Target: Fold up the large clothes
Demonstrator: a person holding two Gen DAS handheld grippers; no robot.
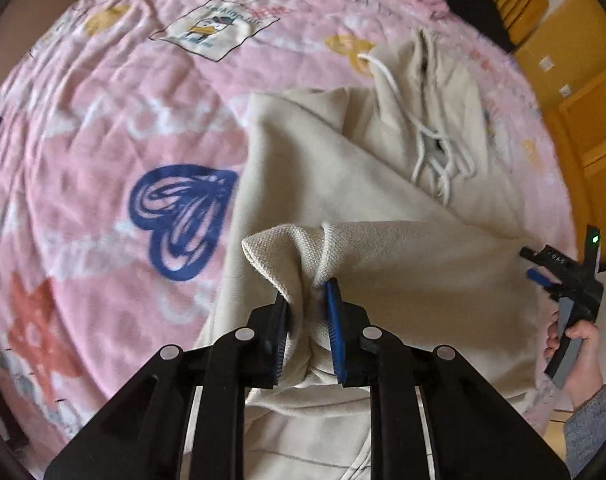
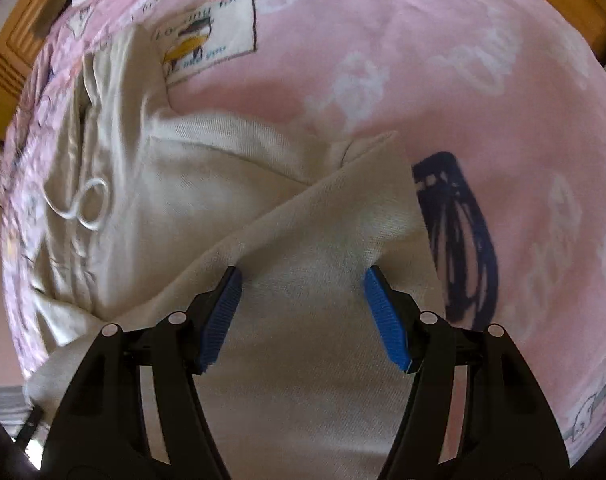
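Observation:
A cream hoodie (image 1: 343, 168) lies on a pink bedspread (image 1: 103, 120), its hood and white drawstring (image 1: 423, 136) toward the far right. My left gripper (image 1: 306, 290) is shut on a bunched edge of the hoodie, and the fabric is lifted and drapes down from the pads. In the right wrist view my right gripper (image 2: 303, 272) stands open over a folded-over flap of the hoodie (image 2: 207, 208), with cloth under the wide-apart fingers. The same right gripper (image 1: 543, 276) shows in the left wrist view at the hoodie's right edge, held by a hand (image 1: 575, 344).
The bedspread carries a blue heart print (image 1: 183, 216) just left of the hoodie and a white picture patch (image 1: 211, 24) farther back. Yellow wooden furniture (image 1: 583, 80) stands beyond the bed on the right. The drawstring loop (image 2: 91, 204) lies on the hood side.

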